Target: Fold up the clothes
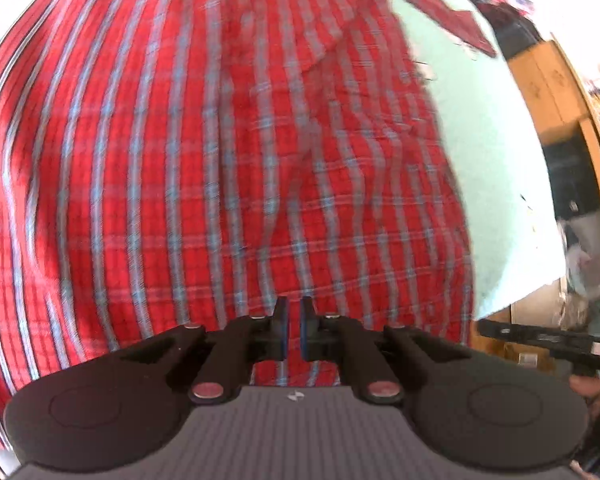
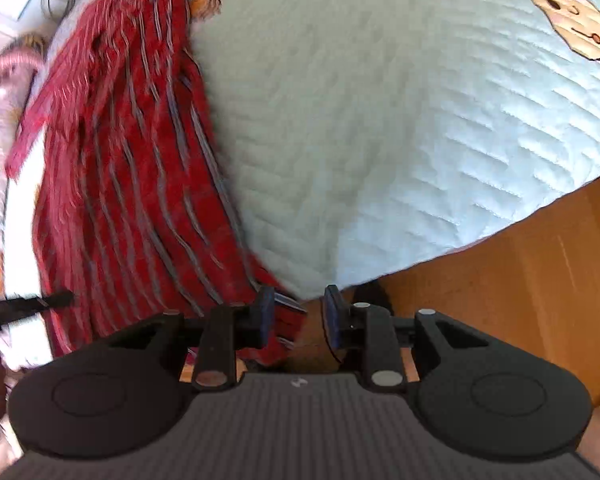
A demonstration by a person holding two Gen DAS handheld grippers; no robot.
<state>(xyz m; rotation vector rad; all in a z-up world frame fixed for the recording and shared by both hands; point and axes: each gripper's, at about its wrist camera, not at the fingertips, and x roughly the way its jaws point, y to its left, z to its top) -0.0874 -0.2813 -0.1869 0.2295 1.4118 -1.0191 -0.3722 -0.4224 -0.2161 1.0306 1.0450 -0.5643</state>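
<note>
A red plaid shirt (image 1: 220,168) is lying spread over a pale green quilted bedspread (image 2: 360,120), its cloth crossed by light blue-grey stripes running lengthwise and thinner lines running across. In the left wrist view the fabric is filling most of the frame, wrinkling along a seam near the middle, with a narrow red strip of it trailing off toward the far end of the bedspread. The picture is blurring, so finer details of the weave are hard to read.

The left gripper (image 1: 294,334) is pointing steeply down at the shirt with its blue-padded fingers nearly touching each other; plaid cloth is showing below and beyond them, but whether any fold is pinched between the pads cannot be told.

The right gripper (image 2: 298,316) is hanging at the near edge of the bedspread, its jaws standing apart. The shirt's bunched edge is reaching in beside the left-hand finger (image 2: 265,312), and a corner of cloth is lying in the gap without both pads pressing on it. From this side the shirt is looking darker and gathered into long folds along the bedspread's left side.

A cartoon pear (image 2: 568,20) is printed on the bedspread's far right, and a wooden floor (image 2: 520,272) is showing past the bedspread's near right edge.
</note>
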